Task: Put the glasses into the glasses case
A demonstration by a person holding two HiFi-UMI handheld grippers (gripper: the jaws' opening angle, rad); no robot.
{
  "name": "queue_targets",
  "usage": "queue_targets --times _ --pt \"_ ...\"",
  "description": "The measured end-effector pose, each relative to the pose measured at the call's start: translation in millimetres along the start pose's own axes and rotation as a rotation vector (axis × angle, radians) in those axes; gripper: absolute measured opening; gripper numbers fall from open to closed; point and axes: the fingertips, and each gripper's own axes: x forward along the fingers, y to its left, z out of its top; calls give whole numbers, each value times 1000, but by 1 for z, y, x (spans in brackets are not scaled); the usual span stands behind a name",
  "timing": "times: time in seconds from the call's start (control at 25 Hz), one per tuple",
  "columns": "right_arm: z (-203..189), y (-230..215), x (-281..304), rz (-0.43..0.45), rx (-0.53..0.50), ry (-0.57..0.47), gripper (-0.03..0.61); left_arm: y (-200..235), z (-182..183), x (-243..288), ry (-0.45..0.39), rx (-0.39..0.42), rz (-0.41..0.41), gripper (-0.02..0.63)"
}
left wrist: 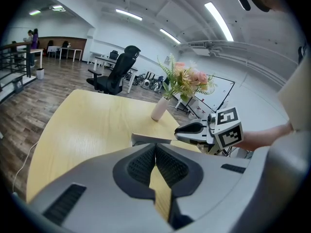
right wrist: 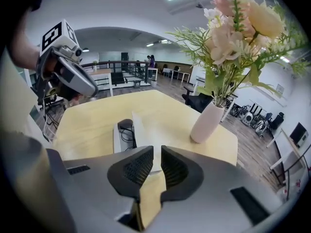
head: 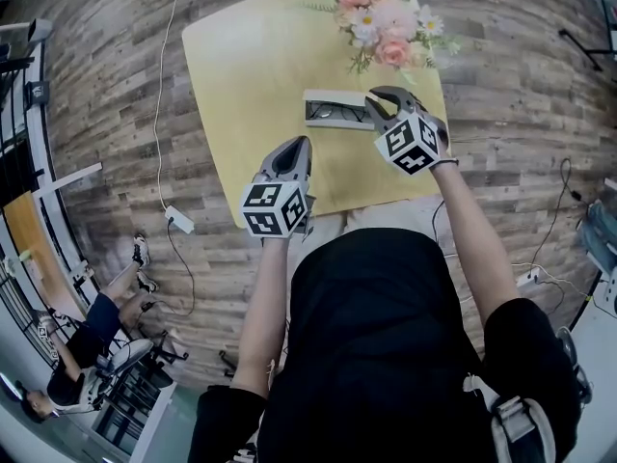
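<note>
A white glasses case (head: 323,96) lies open in the middle of the yellow table (head: 251,66), with dark-framed glasses (head: 333,114) inside it. In the right gripper view the glasses (right wrist: 127,130) lie in the case's tray (right wrist: 116,139), and the raised lid (right wrist: 145,137) runs in between my jaws. My right gripper (head: 371,99) (right wrist: 156,152) is at the case's right end, its jaws nearly together on the lid's edge. My left gripper (head: 294,146) (left wrist: 155,147) hovers shut and empty over the table's near part, short of the case (left wrist: 146,140).
A white vase (right wrist: 206,123) of pink flowers (head: 381,17) stands at the table's far right, just beyond the case. A cable with a power strip (head: 178,220) lies on the wooden floor to the left. A person (head: 87,336) sits at the lower left.
</note>
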Motion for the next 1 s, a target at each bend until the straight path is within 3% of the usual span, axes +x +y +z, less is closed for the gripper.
queue_targets --times 0.52,1.0 --pt "-14 20 13 85 -36 26 98 2 -5 7 19 -17 25 23" --pt "-16 14 15 181 -119 -41 91 -3 6 42 -5 -62 88 24"
